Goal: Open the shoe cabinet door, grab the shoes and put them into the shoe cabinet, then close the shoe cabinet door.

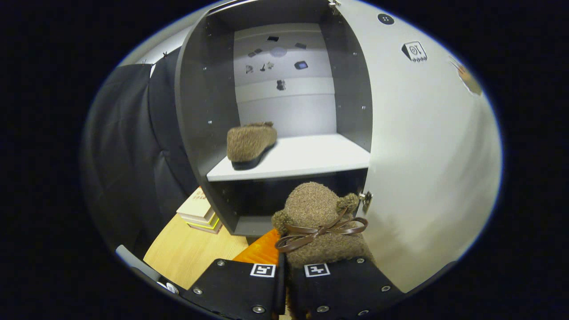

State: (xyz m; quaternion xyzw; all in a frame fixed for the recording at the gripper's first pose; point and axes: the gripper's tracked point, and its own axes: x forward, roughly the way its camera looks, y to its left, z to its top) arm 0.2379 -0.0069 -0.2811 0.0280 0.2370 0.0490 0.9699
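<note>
- Shoe cabinet [195, 111]: grey body, white shelf [302, 160] inside, open at the front; taken as the landmark for every entry below.
- Cabinet door [426, 169]: white, swung wide open on the cabinet's right side, with a hinge [366, 200] showing at shelf height.
- First shoe [250, 143]: brown and fuzzy with a dark sole, lying on the cabinet's shelf toward its left wall.
- Second shoe [318, 222]: same brown fuzz, with a brown lace bow; in front of the cabinet, below shelf level and just beside the door's hinged edge.
- Hand-held gripper [284, 278]: fingers drawn close together and pinching the second shoe at its near end.
- Books [200, 213]: a small stack on the wooden bench [186, 253], at the cabinet's lower left corner.
- Step in hand, by judgement: carrying the second shoe in; door opened, one shoe stowed.
- Next move calls for: raising the shoe above the shelf edge, setting it right of the first shoe, letting go, then closing the door.
</note>
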